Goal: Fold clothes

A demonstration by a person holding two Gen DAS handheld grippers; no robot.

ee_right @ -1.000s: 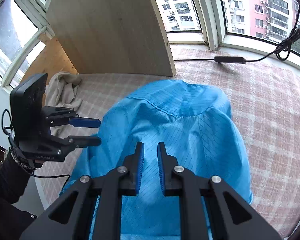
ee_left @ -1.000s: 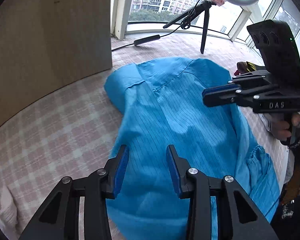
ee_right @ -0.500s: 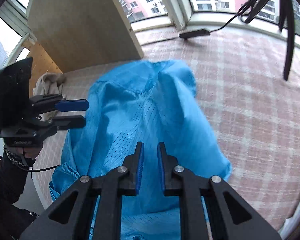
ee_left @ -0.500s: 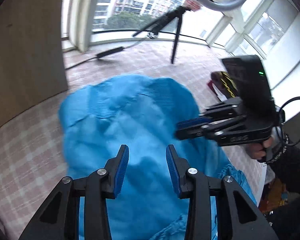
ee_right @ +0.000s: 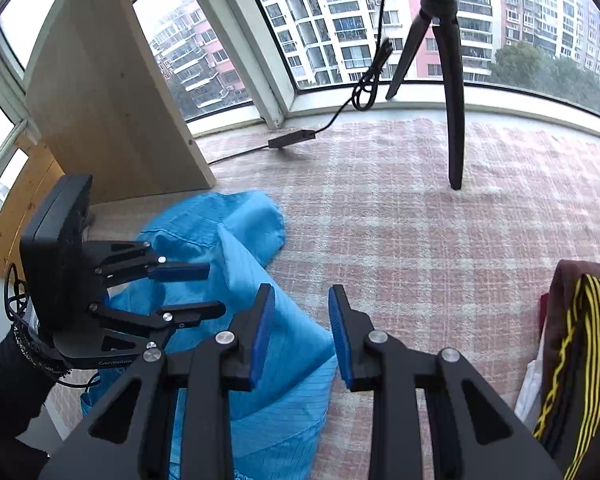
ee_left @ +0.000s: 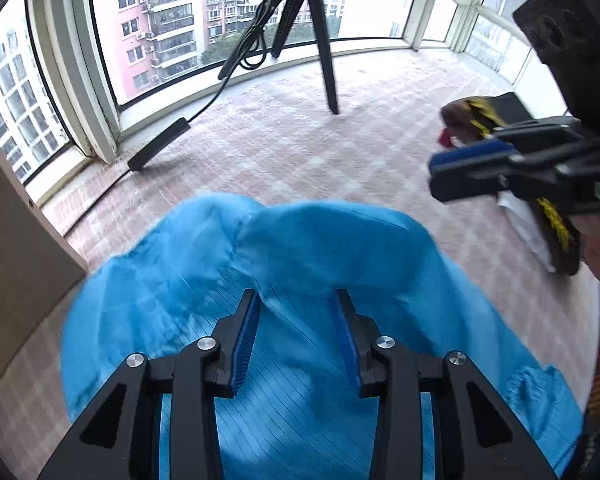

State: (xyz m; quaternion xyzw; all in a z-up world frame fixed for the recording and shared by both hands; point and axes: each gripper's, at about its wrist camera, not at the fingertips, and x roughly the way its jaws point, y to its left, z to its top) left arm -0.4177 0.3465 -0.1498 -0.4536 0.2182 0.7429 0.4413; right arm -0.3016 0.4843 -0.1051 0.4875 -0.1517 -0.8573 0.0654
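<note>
Pink checked blanket (ee_right: pixel 400 240) carries our blue garment (ee_left: pixel 300 264); over it our left gripper (ee_left: pixel 296 300) and right gripper (ee_right: pixel 302 300) hang spread, empty.

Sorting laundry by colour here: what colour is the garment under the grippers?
Bright blue with thin dark pinstripes; the garment shows best in the left wrist view.
</note>
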